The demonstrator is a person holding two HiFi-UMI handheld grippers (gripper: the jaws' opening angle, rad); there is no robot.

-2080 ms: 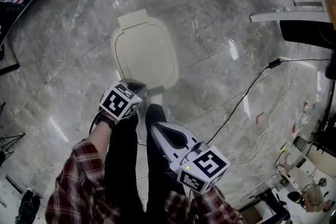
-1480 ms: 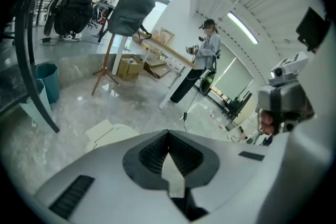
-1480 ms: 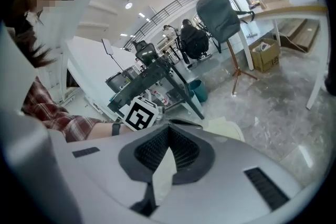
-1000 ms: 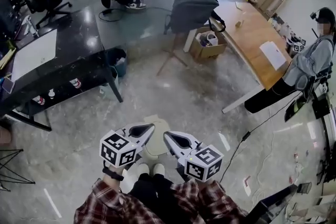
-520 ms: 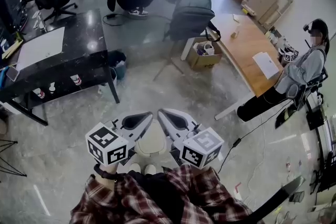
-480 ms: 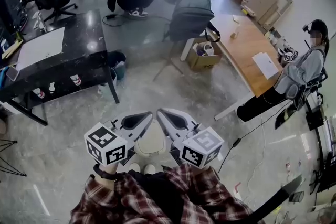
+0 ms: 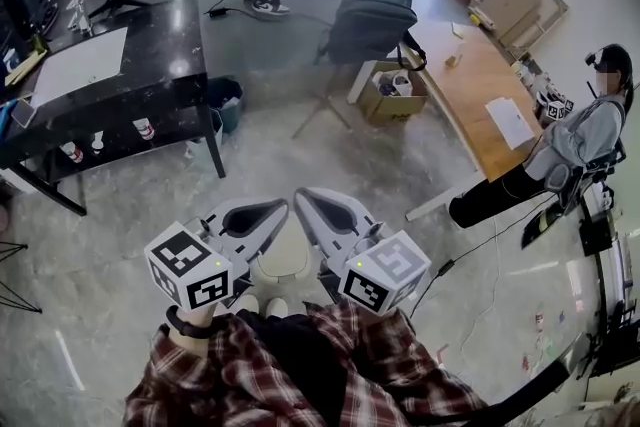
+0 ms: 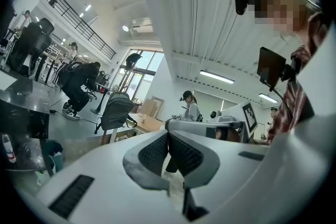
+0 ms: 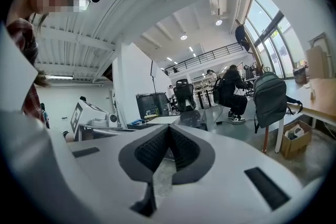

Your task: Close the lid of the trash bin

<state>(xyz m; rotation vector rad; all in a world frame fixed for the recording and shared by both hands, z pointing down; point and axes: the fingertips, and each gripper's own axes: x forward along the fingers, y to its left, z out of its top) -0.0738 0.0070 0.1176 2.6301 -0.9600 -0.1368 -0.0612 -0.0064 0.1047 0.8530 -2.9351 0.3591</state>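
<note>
Left gripper (image 7: pixel 283 205) and right gripper (image 7: pixel 300 195), jaws pressed together and empty, flank the bin (image 7: pixel 282 263) at ten and two o'clock.

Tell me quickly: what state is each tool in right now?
Left tool: closed, holding nothing.
Right tool: closed, holding nothing.

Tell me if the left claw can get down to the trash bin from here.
Probably yes. The trash bin stands on the floor just below the left claw, with nothing visible between them; the claw is shut and raised, so it would need lowering.
</note>
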